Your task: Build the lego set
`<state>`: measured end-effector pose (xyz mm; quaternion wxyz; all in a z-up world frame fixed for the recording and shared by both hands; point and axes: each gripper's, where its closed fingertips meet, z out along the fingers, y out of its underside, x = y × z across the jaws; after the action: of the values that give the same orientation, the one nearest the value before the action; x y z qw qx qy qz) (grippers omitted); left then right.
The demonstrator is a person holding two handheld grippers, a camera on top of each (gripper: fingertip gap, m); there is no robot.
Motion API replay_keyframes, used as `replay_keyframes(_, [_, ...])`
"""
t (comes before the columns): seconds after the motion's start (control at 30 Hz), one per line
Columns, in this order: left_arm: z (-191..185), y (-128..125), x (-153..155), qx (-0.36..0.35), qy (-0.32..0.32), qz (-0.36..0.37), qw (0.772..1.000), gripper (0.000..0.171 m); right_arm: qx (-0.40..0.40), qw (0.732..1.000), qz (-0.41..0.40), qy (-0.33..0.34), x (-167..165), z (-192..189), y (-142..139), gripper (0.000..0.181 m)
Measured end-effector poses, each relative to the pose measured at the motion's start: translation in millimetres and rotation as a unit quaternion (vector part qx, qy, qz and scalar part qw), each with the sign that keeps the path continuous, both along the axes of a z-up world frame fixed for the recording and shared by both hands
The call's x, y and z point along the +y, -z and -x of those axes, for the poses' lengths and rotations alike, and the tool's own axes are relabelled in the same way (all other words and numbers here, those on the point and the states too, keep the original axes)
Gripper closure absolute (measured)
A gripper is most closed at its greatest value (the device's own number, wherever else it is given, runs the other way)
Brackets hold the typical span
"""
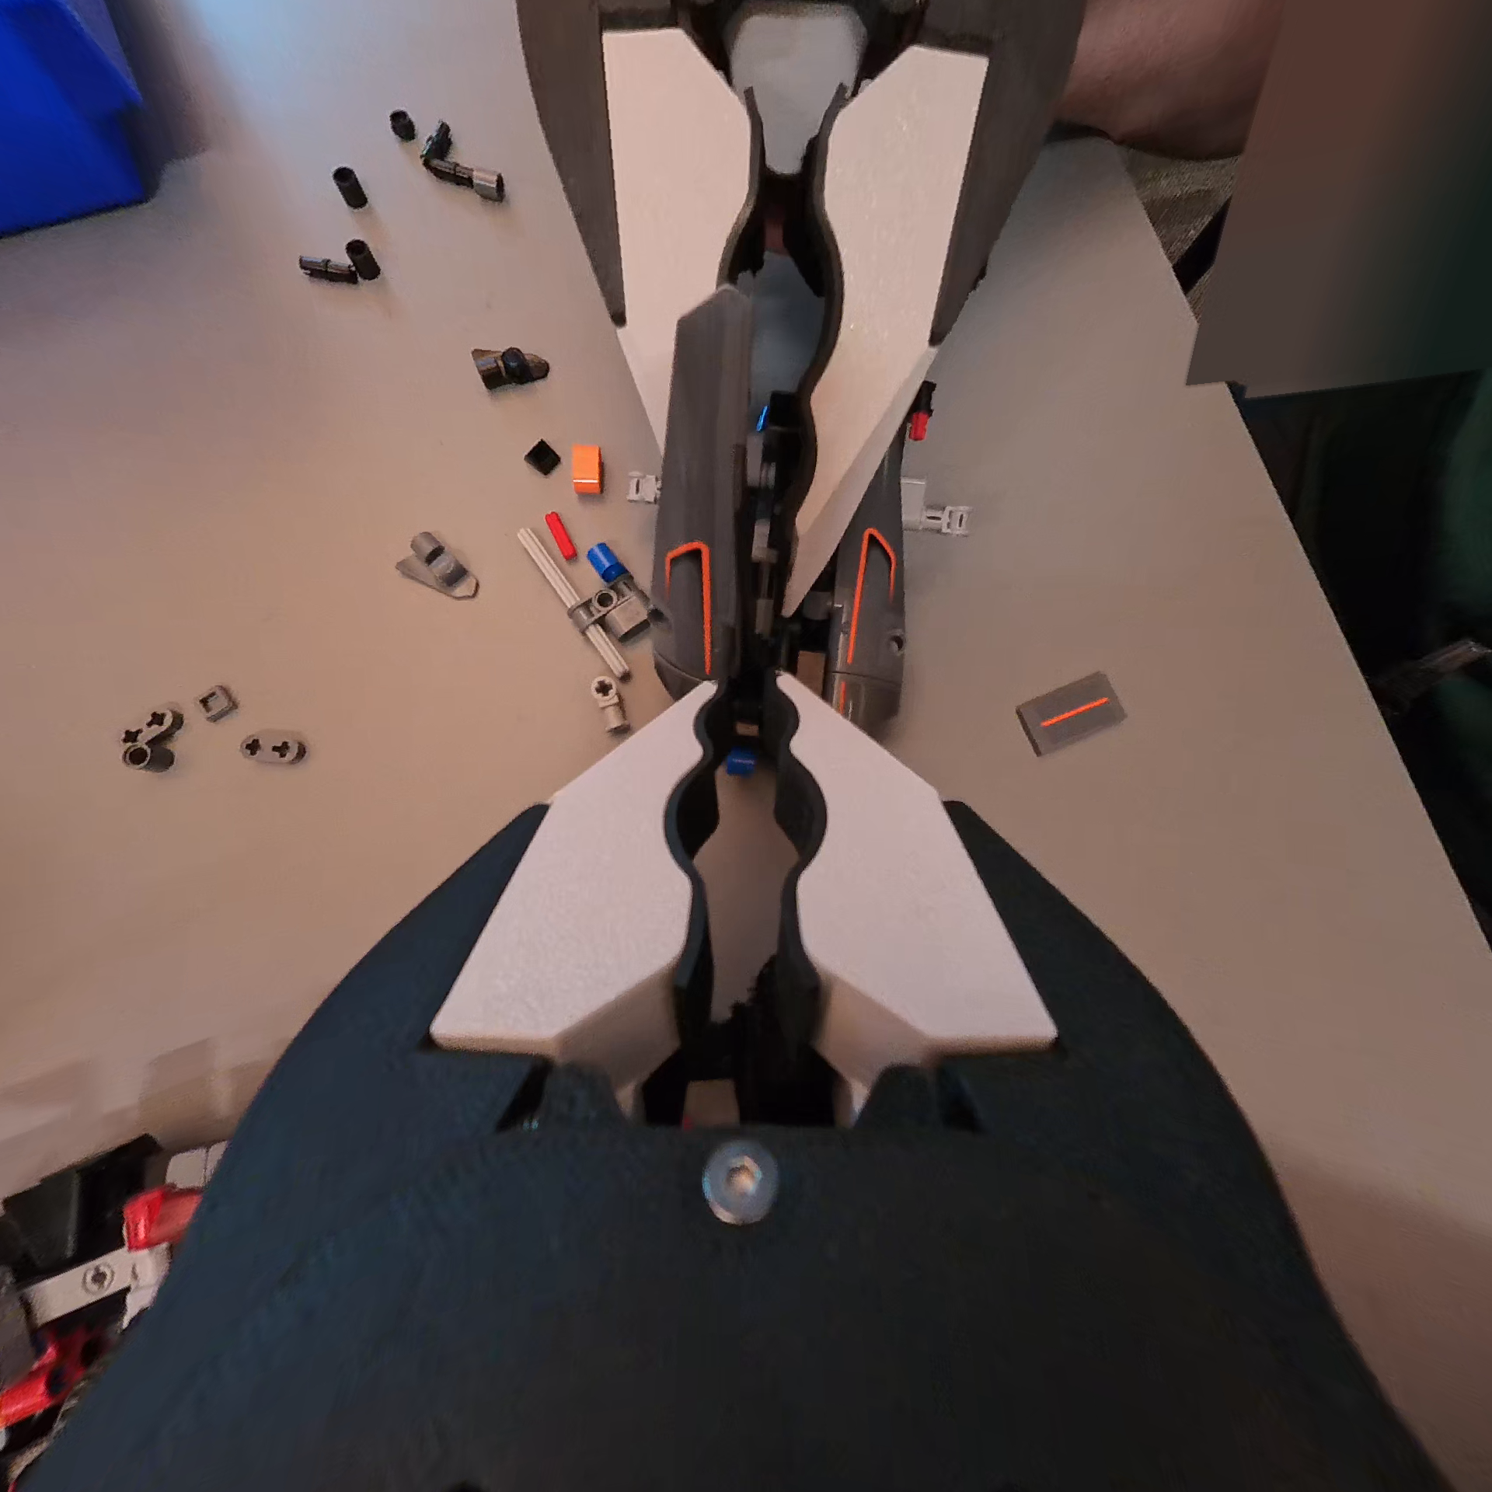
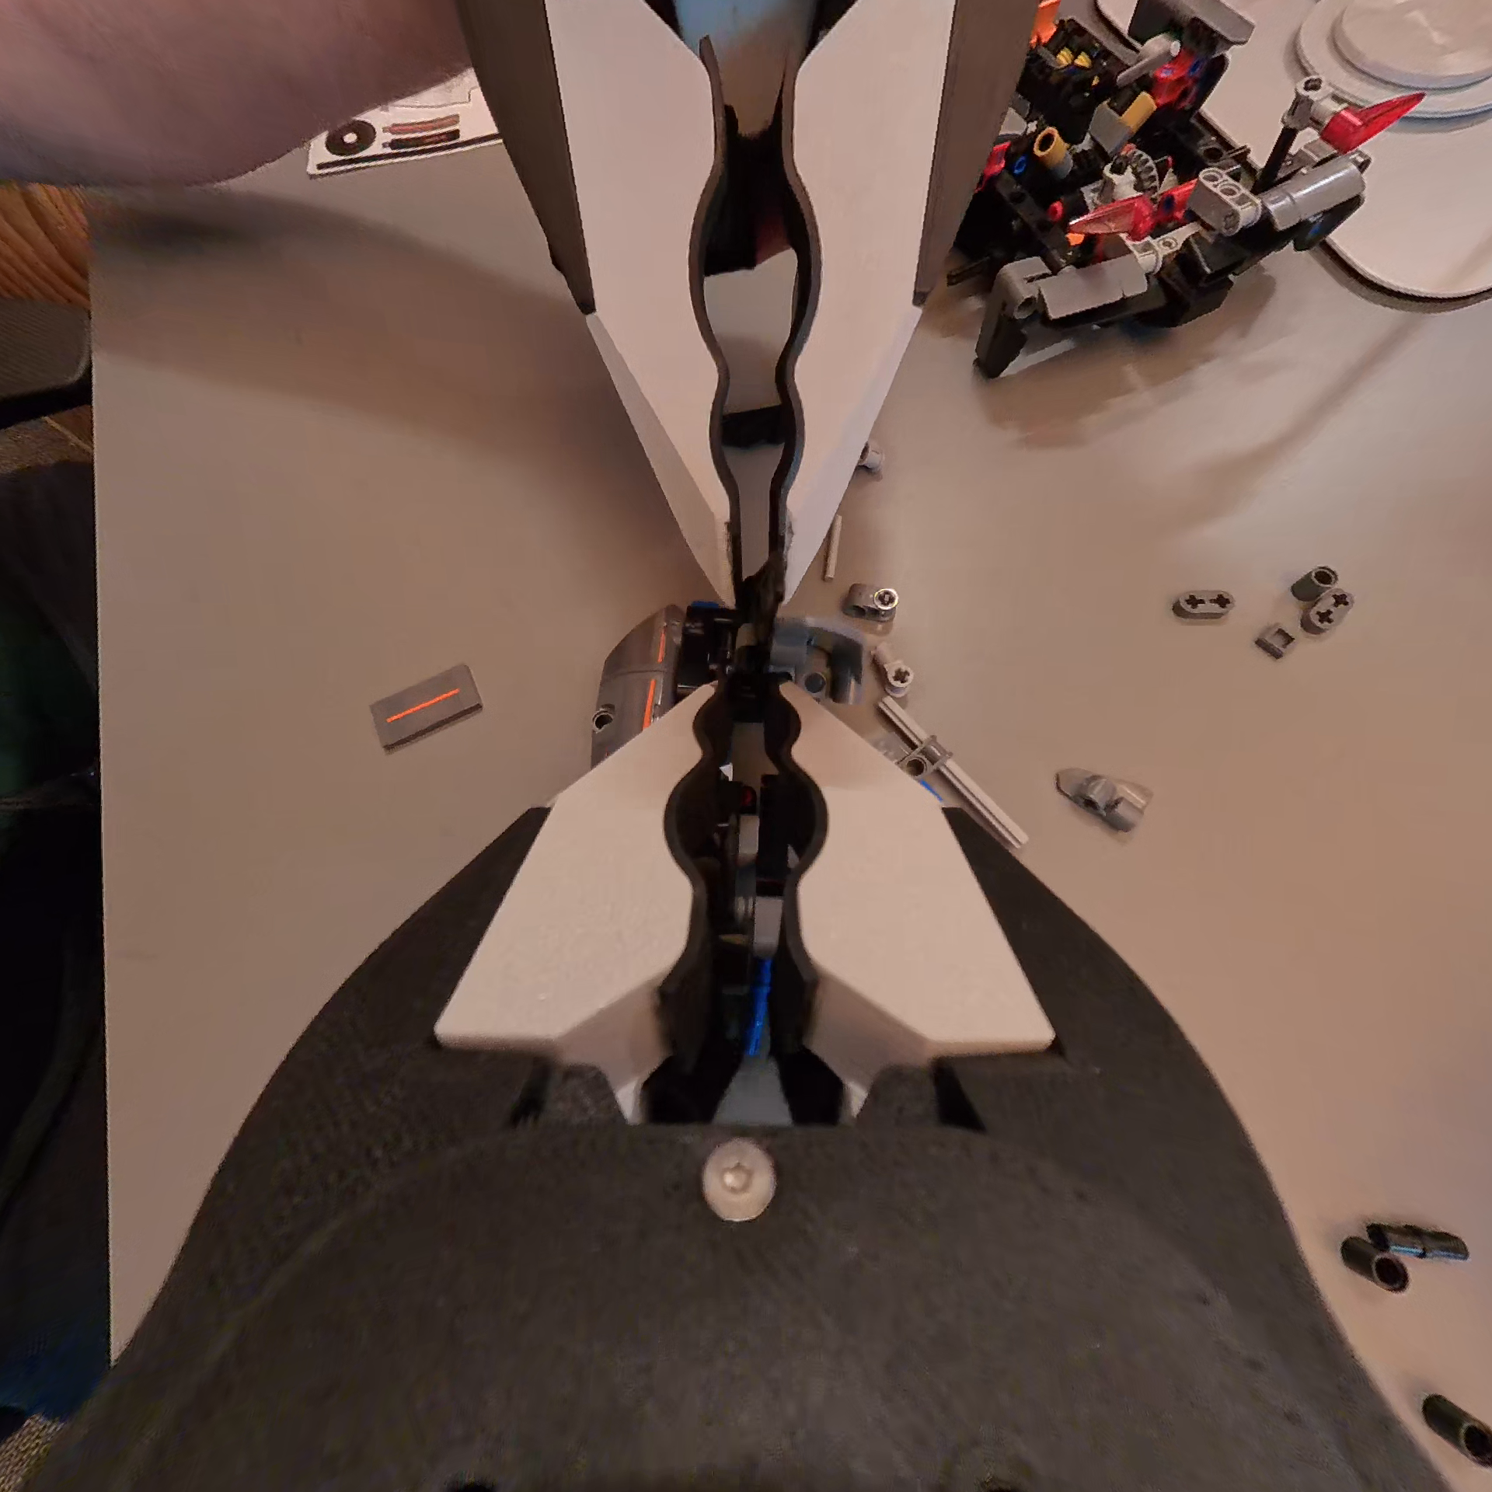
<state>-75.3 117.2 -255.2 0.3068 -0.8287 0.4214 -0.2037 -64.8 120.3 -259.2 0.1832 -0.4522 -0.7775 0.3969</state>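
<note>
The lego sub-assembly point(image 1: 702, 581), dark grey panels with orange trim over a black core, hangs just above the table point(image 1: 242, 888), pinched from both ends. The left gripper point(image 1: 747, 718) is clenched on its near end, a blue pin showing between the jaws; the right gripper point(image 2: 747, 694) bites the opposite end, black and grey pieces wedged deep in its throat. Tip to tip, these two! Any twist or uneven pull could, I'd judge, pop a panel loose or slip the grip. Below lie a light grey axle point(image 1: 569, 597), an orange tile point(image 1: 587, 468) and a striped grey tile point(image 2: 425, 706); a dropped piece could scatter them. The larger model point(image 2: 1146, 186) sits well apart.
</note>
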Motion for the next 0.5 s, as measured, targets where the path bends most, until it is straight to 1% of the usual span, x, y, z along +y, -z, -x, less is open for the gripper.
replay_keyframes(0.13, [-0.1,1.1,-0.9,0.016,0.003,0.003,1.000,0.167,0.000,1.000,0.001,0.000,-0.4,0.2,0.3,0.176])
replay_keyframes(0.5, [-1.8,3.8,-0.8,0.009,0.001,0.002,1.000,0.167,-0.001,1.000,0.004,0.000,-0.7,0.0,0.8,0.176])
